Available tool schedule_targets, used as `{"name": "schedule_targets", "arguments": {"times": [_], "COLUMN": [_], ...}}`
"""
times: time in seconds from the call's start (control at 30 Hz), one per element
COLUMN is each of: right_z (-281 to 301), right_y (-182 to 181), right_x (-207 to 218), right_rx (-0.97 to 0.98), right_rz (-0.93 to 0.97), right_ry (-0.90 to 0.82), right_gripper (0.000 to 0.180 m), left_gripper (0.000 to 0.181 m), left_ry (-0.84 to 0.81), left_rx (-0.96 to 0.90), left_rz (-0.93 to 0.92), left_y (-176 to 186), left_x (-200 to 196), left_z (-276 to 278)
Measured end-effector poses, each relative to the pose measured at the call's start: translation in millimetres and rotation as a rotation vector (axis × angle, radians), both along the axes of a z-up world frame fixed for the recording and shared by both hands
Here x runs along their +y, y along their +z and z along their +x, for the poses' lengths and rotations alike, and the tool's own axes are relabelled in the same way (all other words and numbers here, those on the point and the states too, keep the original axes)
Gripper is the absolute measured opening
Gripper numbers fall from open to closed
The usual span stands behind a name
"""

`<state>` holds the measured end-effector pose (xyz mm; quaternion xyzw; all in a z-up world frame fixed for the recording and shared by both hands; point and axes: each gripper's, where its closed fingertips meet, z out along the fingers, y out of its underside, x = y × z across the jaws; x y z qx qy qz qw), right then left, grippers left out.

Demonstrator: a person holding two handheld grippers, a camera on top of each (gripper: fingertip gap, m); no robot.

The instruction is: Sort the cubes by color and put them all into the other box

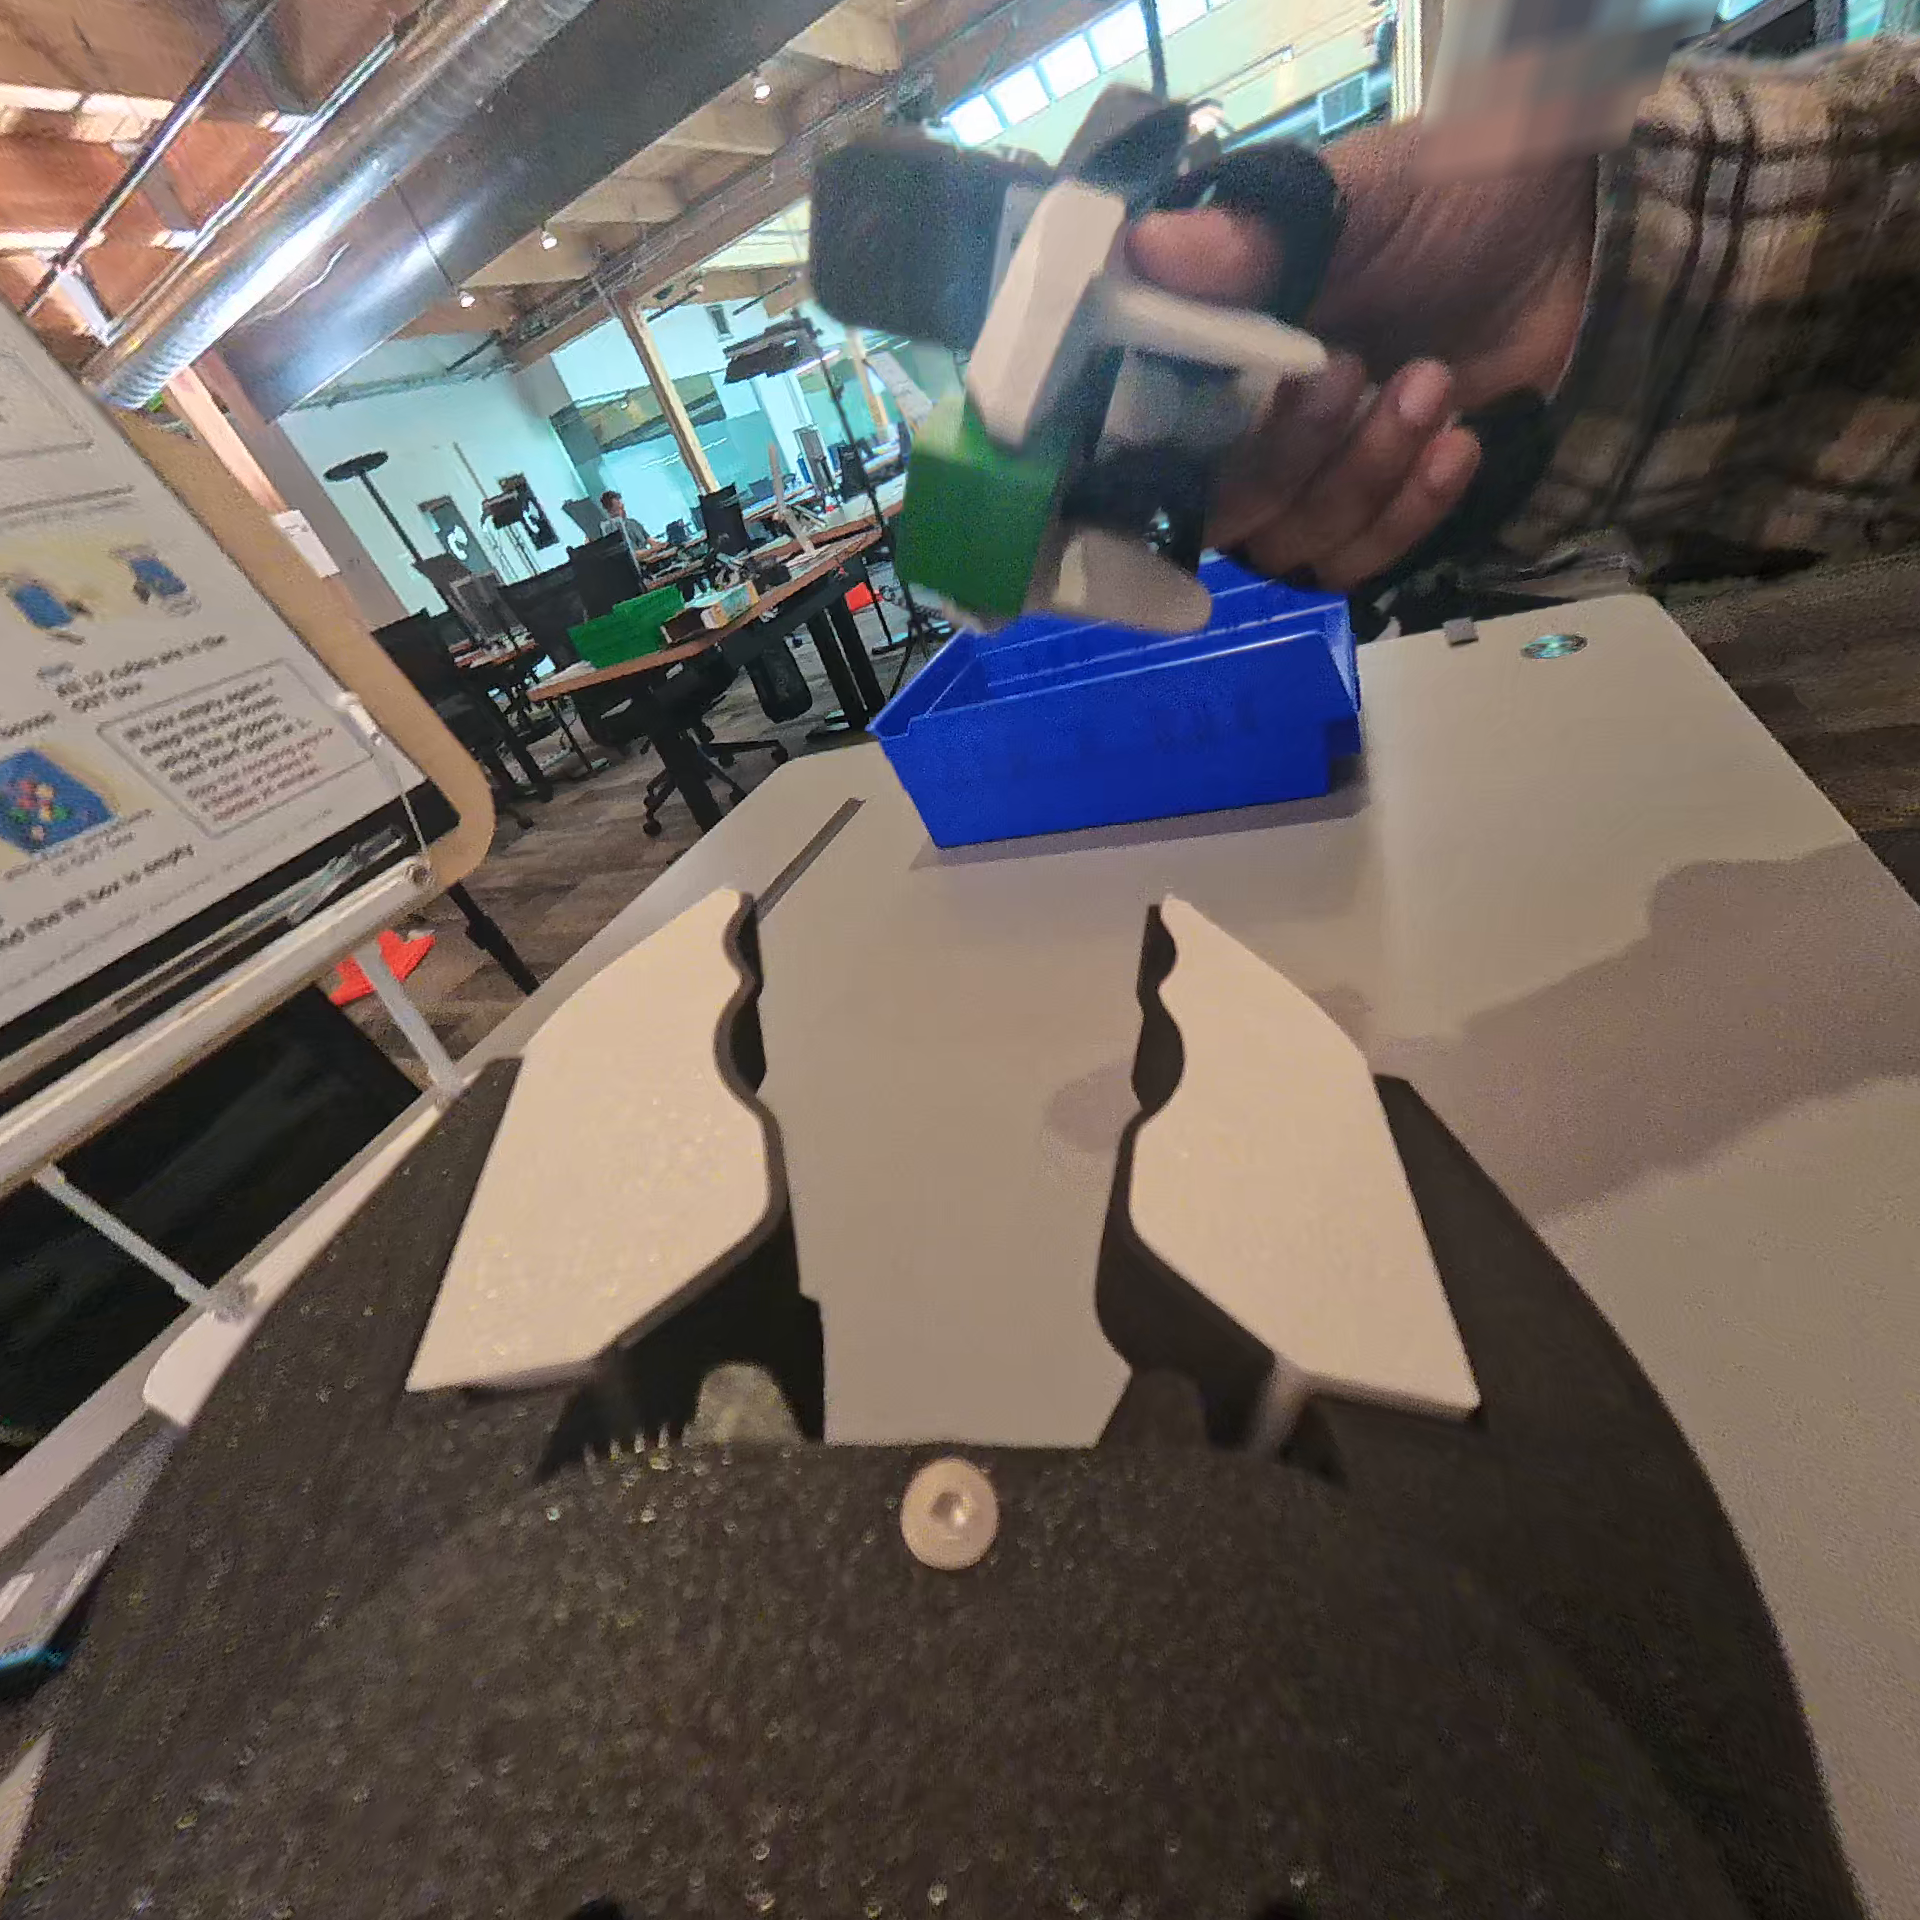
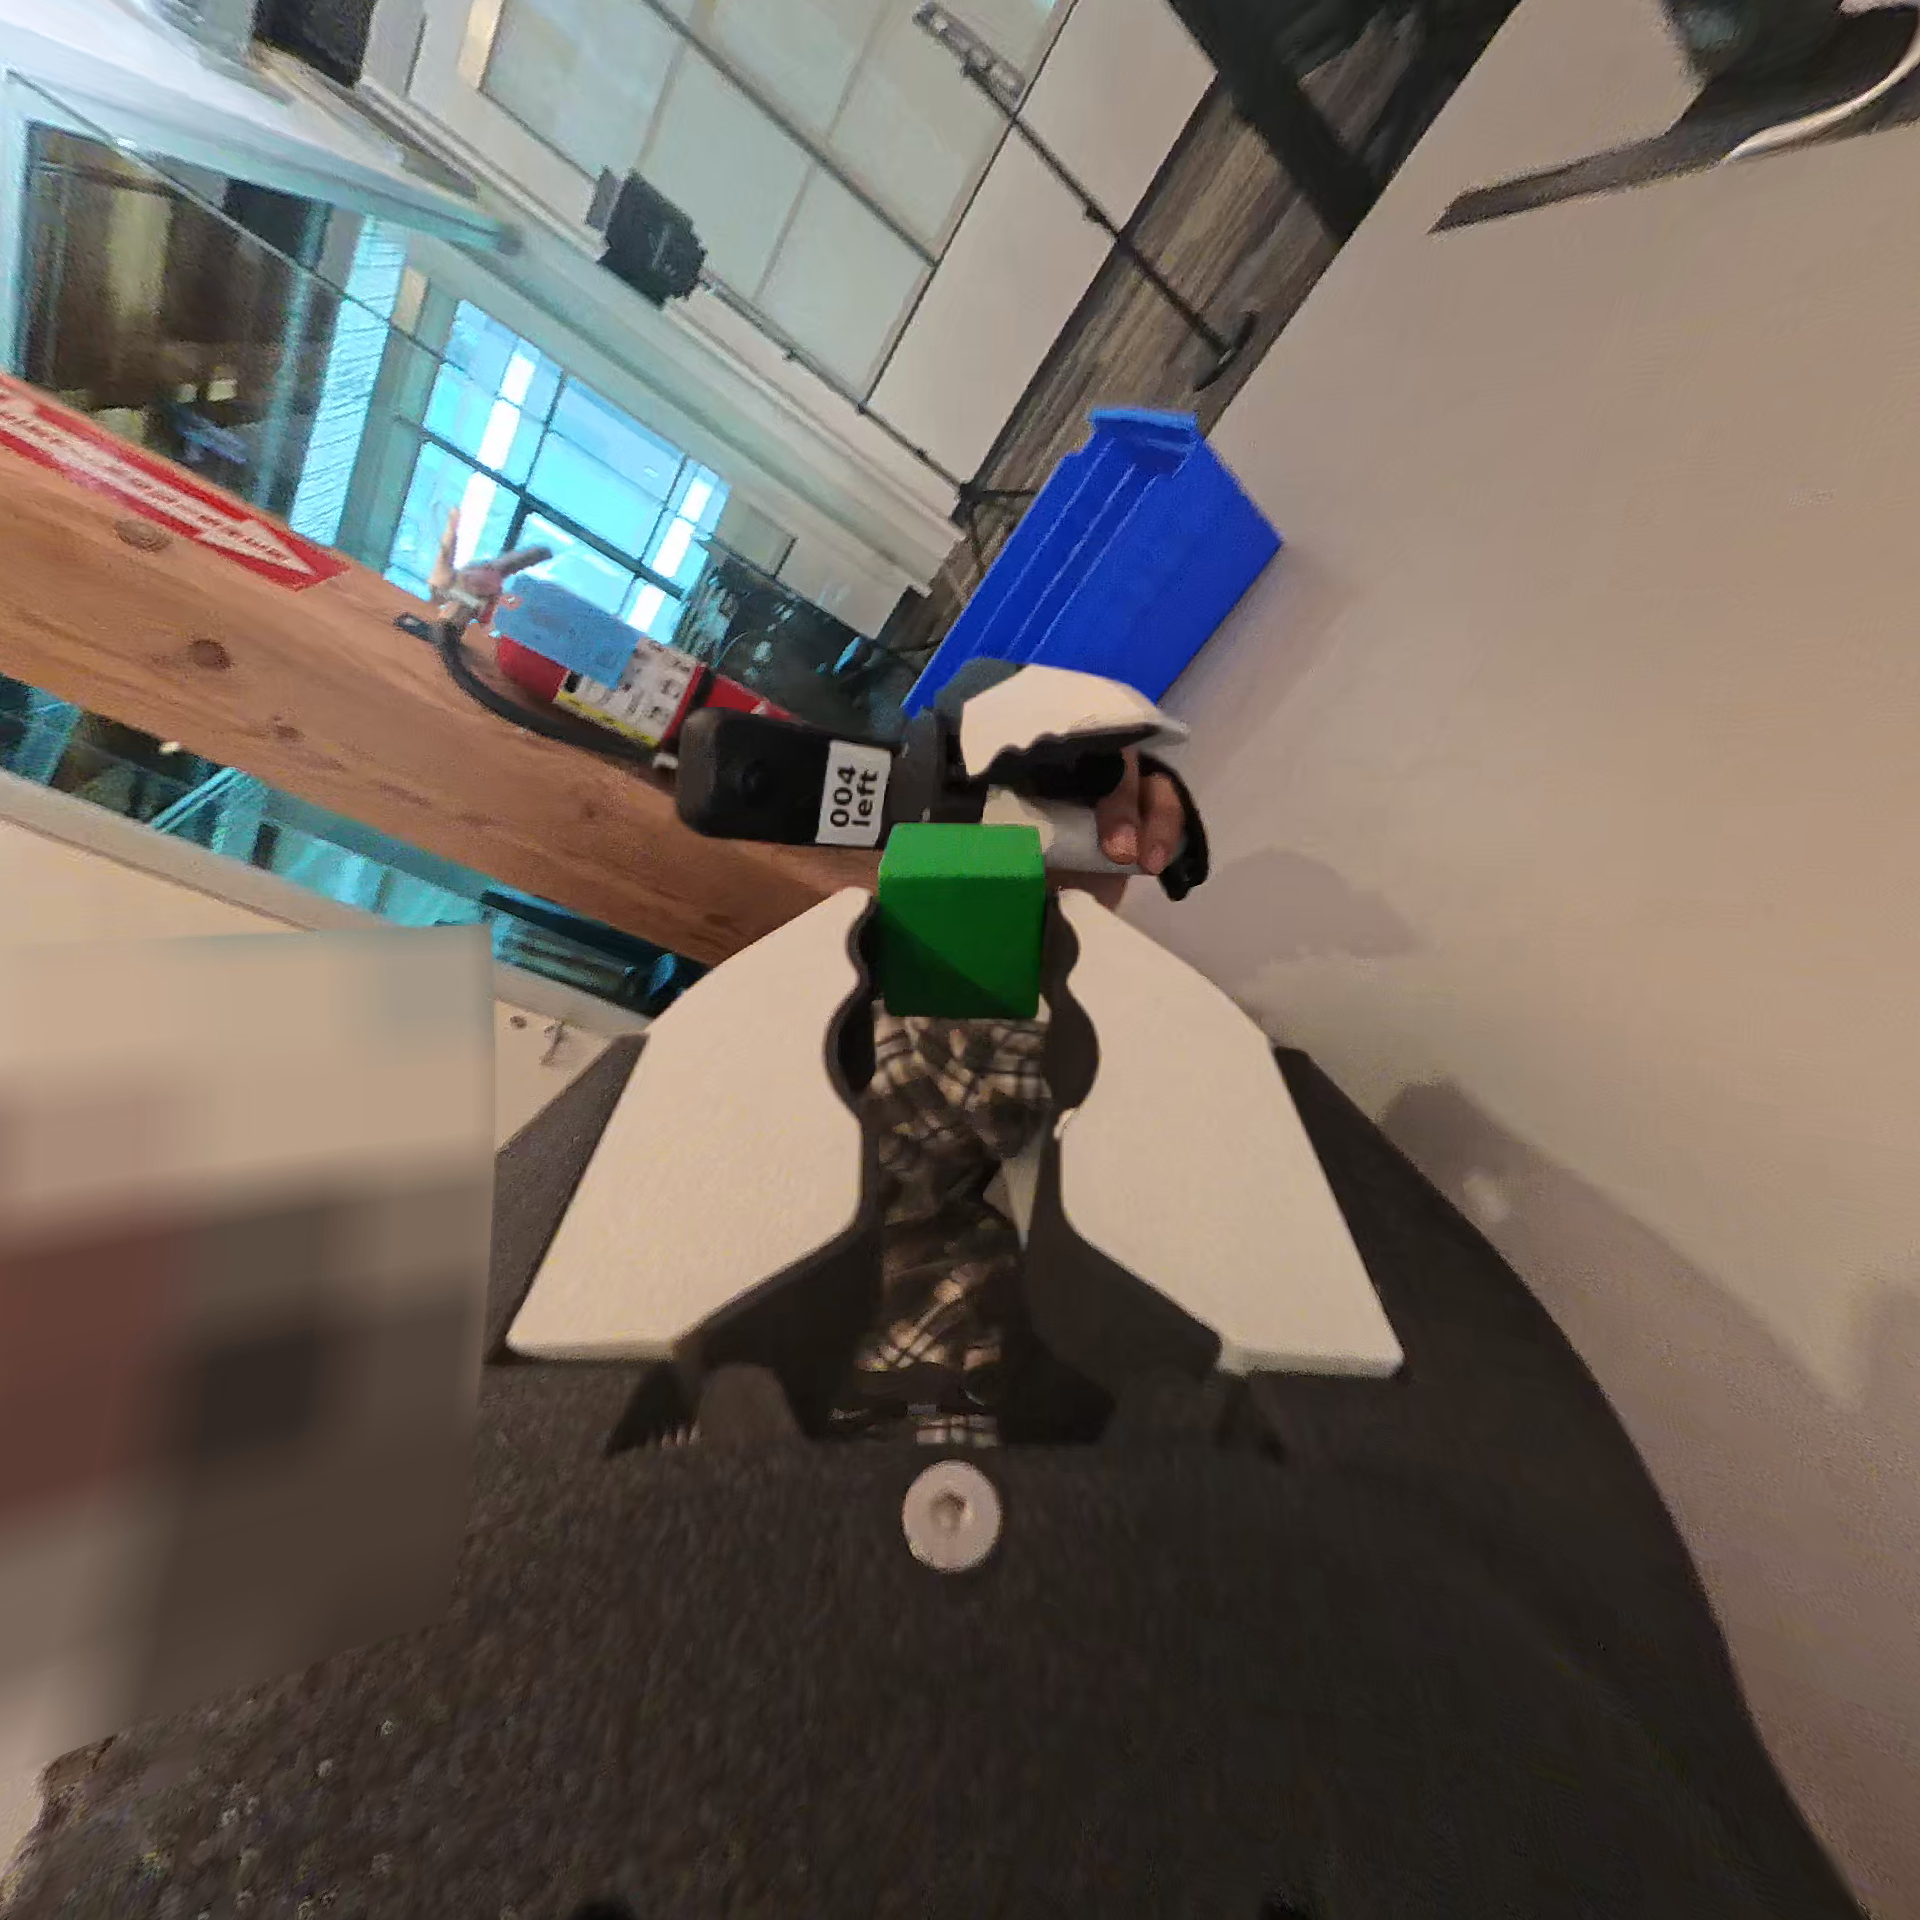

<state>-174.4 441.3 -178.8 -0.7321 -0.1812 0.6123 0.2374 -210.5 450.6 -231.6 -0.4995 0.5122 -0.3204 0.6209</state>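
The right gripper (image 2: 958,940) squeezes a green cube (image 2: 958,935) tight between its tips, up in the air above the blue box (image 1: 1122,717). The cube has no long side and sits tilted. The left gripper (image 1: 951,935) is open with nothing in it, over the gray table (image 1: 1558,831).

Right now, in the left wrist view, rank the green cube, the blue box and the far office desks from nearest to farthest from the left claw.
From the left claw:
1. Green cube, raised ahead, held in the right claw.
2. Blue box, on the table behind it.
3. Office desks, far left background.
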Motion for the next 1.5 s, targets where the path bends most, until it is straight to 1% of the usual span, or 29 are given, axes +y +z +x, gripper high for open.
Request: {"name": "schedule_targets", "arguments": {"times": [0.1, 0.37, 0.67, 0.83, 1.07, 1.3, 1.5], "right_z": [32.4, 117.9, 231.0, 286.7, 332.3, 365.7, 379.4], "right_y": [8.6, 25.9, 21.6, 10.3, -13.5, -44.1, -78.7], "right_x": [11.4, 39.9, 78.0, 98.2, 120.6, 136.0, 144.2], "right_rx": [-0.059, -0.198, -0.437, -0.540, -0.658, -0.856, -1.012], "right_rz": [0.038, 0.090, 0.080, 0.037, -0.021, -0.081, -0.149], "right_ry": [-0.082, -0.289, -0.542, -0.656, -0.737, -0.760, -0.720], "right_gripper": [0.028, 0.028, 0.029, 0.028, 0.028, 0.028, 0.029], "left_gripper": [0.076, 0.080, 0.079, 0.079, 0.078, 0.074, 0.071], "left_ry": [0.022, 0.026, 0.013, 0.005, 0.015, 0.025, 0.053], "left_rx": [0.019, 0.038, 0.058, 0.070, 0.133, 0.162, 0.202], "left_rz": [-0.034, -0.119, -0.227, -0.244, -0.214, -0.184, -0.160], "left_y": [-12.8, -28.8, -39.1, -41.8, -51.5, -54.0, -59.5], "left_x": [3.7, 2.7, 0.9, 0.3, -1.9, -4.3, -2.5], "left_z": [-10.3, -12.2, -8.5, -8.5, -3.6, -0.8, 0.1]}}
